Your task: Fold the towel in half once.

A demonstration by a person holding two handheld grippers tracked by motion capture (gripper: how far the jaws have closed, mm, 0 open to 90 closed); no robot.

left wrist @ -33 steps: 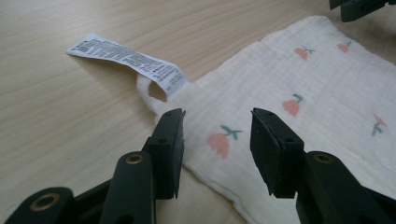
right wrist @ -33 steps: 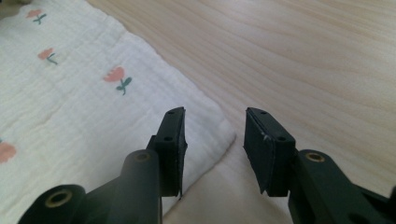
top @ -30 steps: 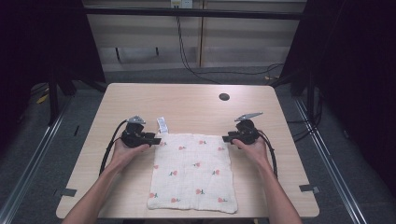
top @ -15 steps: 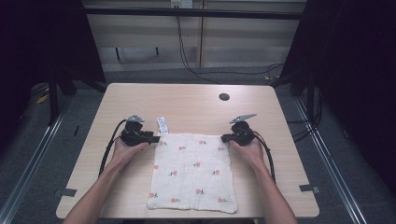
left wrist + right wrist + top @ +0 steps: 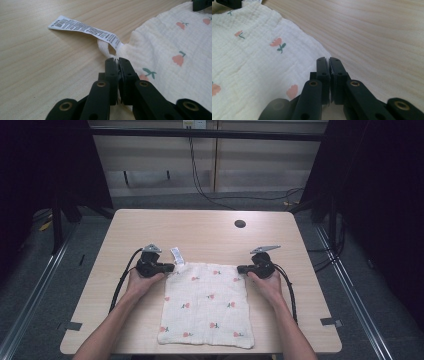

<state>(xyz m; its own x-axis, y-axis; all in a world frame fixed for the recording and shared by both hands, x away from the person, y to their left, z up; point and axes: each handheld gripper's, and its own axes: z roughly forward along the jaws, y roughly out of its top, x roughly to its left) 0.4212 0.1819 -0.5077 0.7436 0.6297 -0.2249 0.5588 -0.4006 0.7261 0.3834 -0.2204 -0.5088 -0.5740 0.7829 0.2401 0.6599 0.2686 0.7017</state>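
A cream cloth (image 5: 207, 302) printed with small pink flowers lies flat on the wooden table (image 5: 200, 230). Its white care label (image 5: 177, 256) sticks out from the far left corner. My left gripper (image 5: 172, 268) is at that corner; in the left gripper view its jaws (image 5: 118, 60) have just been closing and now pinch the cloth (image 5: 175, 37) right below the label (image 5: 82, 28). My right gripper (image 5: 240, 268) is at the far right corner. Its jaws (image 5: 328, 59) have also just been closing, with the corner of the cloth (image 5: 249, 50) between them.
A dark round hole (image 5: 240, 224) sits in the tabletop toward the far right. Bare wood stretches beyond the cloth to the far edge. Black cables trail from both grippers along the person's forearms. Dark frames and floor surround the table.
The right gripper has shifted slightly left onto the cloth's far right corner. Both hands otherwise stay put and the cloth lies as before.
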